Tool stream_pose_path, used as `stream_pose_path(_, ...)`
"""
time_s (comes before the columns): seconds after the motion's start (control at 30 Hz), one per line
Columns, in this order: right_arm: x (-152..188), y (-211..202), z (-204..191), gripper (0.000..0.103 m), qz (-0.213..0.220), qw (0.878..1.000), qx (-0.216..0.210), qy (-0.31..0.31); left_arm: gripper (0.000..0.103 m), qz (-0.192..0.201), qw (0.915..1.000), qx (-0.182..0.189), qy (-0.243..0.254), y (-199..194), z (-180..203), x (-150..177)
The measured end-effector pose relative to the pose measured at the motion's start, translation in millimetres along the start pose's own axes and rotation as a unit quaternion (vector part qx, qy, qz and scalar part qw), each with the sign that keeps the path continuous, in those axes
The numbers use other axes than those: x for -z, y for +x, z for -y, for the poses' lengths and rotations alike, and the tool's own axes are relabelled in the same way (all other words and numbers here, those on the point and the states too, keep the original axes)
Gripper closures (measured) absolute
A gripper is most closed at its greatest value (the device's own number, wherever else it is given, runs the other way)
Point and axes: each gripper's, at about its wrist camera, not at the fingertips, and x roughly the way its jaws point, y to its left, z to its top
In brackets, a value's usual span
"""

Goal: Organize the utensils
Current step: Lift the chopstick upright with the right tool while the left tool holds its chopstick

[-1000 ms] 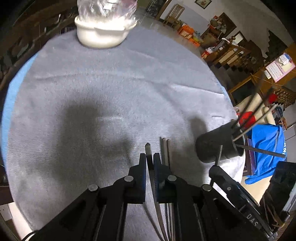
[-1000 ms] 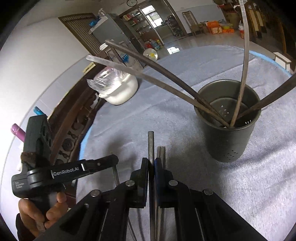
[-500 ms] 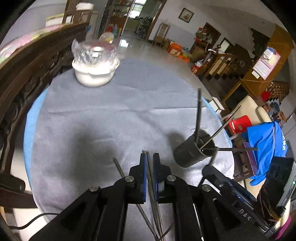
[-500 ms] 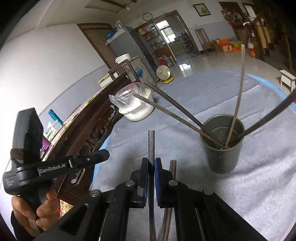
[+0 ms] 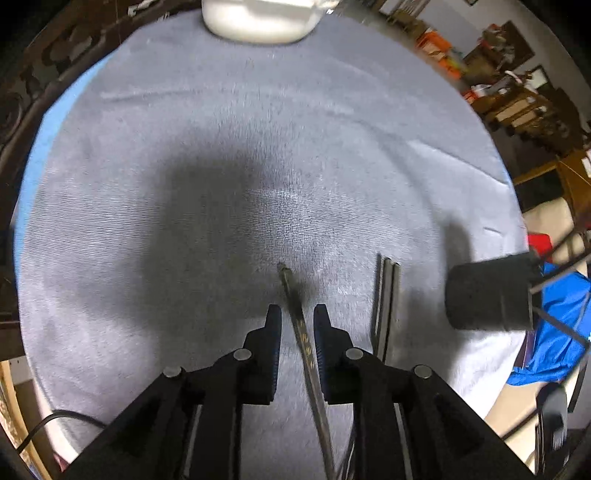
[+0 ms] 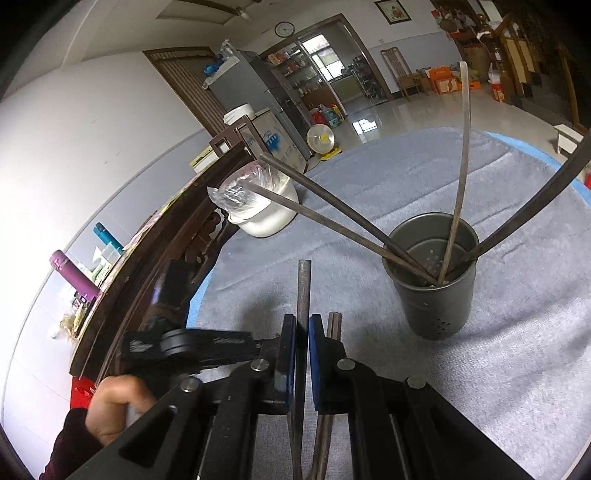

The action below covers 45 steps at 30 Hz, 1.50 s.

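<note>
My left gripper (image 5: 297, 321) is open low over the grey cloth, its jaws either side of a dark chopstick (image 5: 295, 295) lying on the cloth. Two more chopsticks (image 5: 386, 295) lie to its right. The dark utensil cup (image 5: 487, 295) lies toward the right edge. In the right wrist view, my right gripper (image 6: 302, 332) is shut on a dark chopstick (image 6: 304, 284), held above the cloth. The grey cup (image 6: 434, 284) stands ahead right with several chopsticks (image 6: 332, 210) leaning out of it. The left gripper (image 6: 192, 343) shows at left in a hand.
A white bowl covered in plastic (image 5: 258, 18) sits at the far edge of the round table (image 5: 147, 147); it also shows in the right wrist view (image 6: 258, 206). A dark wooden rail (image 6: 155, 258) runs along the left. Furniture and blue fabric (image 5: 561, 321) lie beyond the right edge.
My left gripper has opened and dropped low to the cloth, now straddling a chopstick lying there. My right gripper has kept its chopstick and lifted slightly.
</note>
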Motion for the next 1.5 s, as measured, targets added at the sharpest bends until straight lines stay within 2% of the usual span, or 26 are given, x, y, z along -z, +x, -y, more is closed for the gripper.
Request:
stream_pose_path(0.13, -0.4, 1.4, 7.2, 0.096, -0.003, 1.000, -0.004, 0.009, 0.081, -0.007, 0.9999, -0.012, -0.010, 10.0, 6.8, -7.1)
stream_pose_path(0.2, -0.7, 3.3, 9.8, 0.095, -0.004, 1.000, -0.006, 0.011, 0.081, -0.026, 0.9992, -0.014, -0.026, 19.7, 5.6, -9.7)
stream_pose_path(0.43, 0.0, 4.2, 16.7, 0.095, -0.003, 1.000, -0.012, 0.013, 0.081, -0.017, 0.9993, -0.027, -0.021, 20.7, 10.6, -14.4)
stream_pose_path(0.53, 0.8, 1.2, 18.0, 0.095, -0.003, 1.000, -0.016, 0.015, 0.093, -0.006, 0.9991, -0.042, -0.008, 20.7, 20.2, -11.8)
stream_pose_path(0.73, 0.6, -4.9, 14.8, 0.095, 0.001, 1.000, -0.020, 0.009, 0.093, 0.014, 0.9994, -0.030, -0.009, 10.9, 15.3, 1.1)
stream_pose_path(1.03, 2.5, -9.5, 2.6, 0.095, 0.009, 1.000, -0.015, -0.007, 0.093, 0.096, 0.9947, -0.017, 0.034, -53.0, 34.4, 34.3)
stream_pose_path(1.2, 4.0, -17.8, -5.4, 0.095, 0.020, 1.000, -0.011, -0.017, 0.093, 0.147, 0.9878, -0.005, 0.051, -88.8, 35.6, 49.2)
stream_pose_path(1.5, 3.4, -36.3, -10.8, 0.096, 0.040, 0.999, -0.006, -0.023, 0.094, 0.211, 0.9756, 0.005, 0.061, -133.4, 33.6, 62.6)
